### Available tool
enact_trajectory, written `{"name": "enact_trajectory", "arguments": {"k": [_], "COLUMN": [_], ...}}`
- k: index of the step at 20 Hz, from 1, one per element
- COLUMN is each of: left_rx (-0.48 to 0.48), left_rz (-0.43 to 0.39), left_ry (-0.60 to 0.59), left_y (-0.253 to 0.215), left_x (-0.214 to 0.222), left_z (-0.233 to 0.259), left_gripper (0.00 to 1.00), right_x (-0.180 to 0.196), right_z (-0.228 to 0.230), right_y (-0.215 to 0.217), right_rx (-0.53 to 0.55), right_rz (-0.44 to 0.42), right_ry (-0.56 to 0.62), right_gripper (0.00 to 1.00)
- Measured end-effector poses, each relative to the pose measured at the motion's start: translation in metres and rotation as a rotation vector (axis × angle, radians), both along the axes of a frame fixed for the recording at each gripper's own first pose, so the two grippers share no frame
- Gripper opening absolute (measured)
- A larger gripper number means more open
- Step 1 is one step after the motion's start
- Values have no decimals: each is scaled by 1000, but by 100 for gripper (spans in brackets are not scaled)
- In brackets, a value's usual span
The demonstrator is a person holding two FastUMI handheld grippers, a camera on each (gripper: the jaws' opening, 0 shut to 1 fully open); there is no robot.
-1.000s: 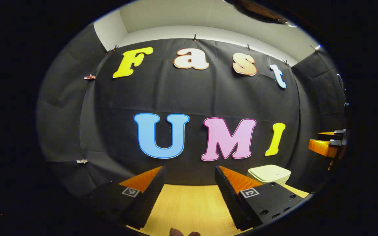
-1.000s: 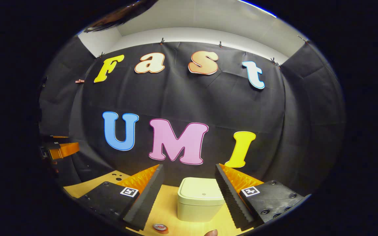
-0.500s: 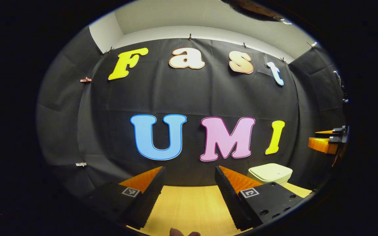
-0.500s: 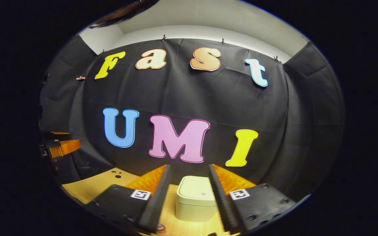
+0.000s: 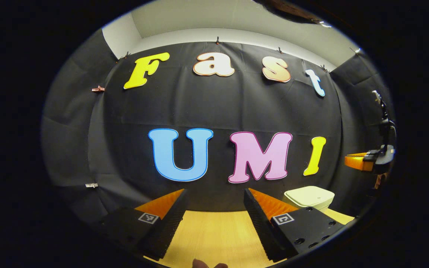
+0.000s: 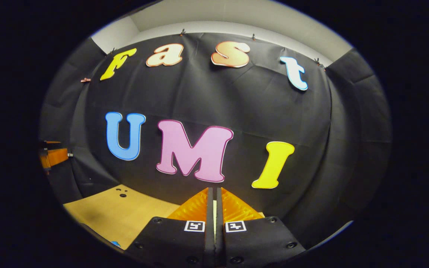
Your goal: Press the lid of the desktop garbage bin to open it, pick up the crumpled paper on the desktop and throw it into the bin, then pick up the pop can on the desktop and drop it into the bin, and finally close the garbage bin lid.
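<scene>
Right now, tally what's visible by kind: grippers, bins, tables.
Grippers: 2, the left gripper open, the right gripper with fingers together on nothing
Garbage bin: 1, lid down
Wooden table: 1
Total: 4

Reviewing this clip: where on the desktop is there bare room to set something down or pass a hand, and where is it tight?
Bare wood lies between the left claw's spread fingers, running back to the cloth wall. Another bare patch of desktop sits left of the right claw, bordered by the wall, with small dark holes near its far edge. It is tighter at the garbage bin, just beyond the left claw's right finger.
</scene>
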State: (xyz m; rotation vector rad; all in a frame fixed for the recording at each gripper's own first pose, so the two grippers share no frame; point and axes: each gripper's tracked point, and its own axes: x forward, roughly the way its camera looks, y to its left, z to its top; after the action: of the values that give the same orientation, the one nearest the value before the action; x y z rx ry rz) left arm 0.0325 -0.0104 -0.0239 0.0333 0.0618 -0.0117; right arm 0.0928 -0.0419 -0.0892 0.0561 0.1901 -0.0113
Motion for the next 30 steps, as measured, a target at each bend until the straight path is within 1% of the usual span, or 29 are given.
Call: {"name": "enact_trajectory", "arguments": {"k": [2,3,9,10,11,14,16,17,20,22,23,24,26,28,30], "left_rx": [-3,1,5,6,6,8,11,12,9,9,10,10,4,2,4], "left_rz": [5,10,17,18,18,18,17,17,18,20,22,23,25,26,28], "left_ry": [3,5,13,16,18,25,30,32,34,36,38,40,42,38,34], "left_y": [0,2,3,3,3,4,4,5,6,7,8,8,7,7,7], "left_x": [-1,-2,0,0,0,1,1,1,2,1,0,1,1,-1,-3], "left_z": [-1,-1,-4,-6,-7,-11,-12,-12,-13,-14,-16,-16,-17,-15,-14], "left_gripper": [95,95,95,94,96,95,95,95,95,95,95,95,94,95,95], "right_x": [15,24,37,39,41,48,50,51,49,48,46,47,45,52,50], "right_z": [-22,-41,-118,-129,-138,-161,-174,-180,-190,-190,-191,-192,-194,-184,-179], "right_y": [-1,-5,-6,-5,-5,-7,-7,-8,-6,-6,-5,-5,-6,-8,-13], "right_rx": [16,13,18,30,42,89,86,79,75,73,70,64,48,73,93], "right_rz": [11,10,24,28,27,12,8,9,19,17,18,19,25,25,5], "right_ry": [43,78,222,241,261,305,329,337,363,354,354,345,349,328,322], "right_gripper": [6,5,5,5,5,7,7,5,6,7,5,7,6,6,5]}}
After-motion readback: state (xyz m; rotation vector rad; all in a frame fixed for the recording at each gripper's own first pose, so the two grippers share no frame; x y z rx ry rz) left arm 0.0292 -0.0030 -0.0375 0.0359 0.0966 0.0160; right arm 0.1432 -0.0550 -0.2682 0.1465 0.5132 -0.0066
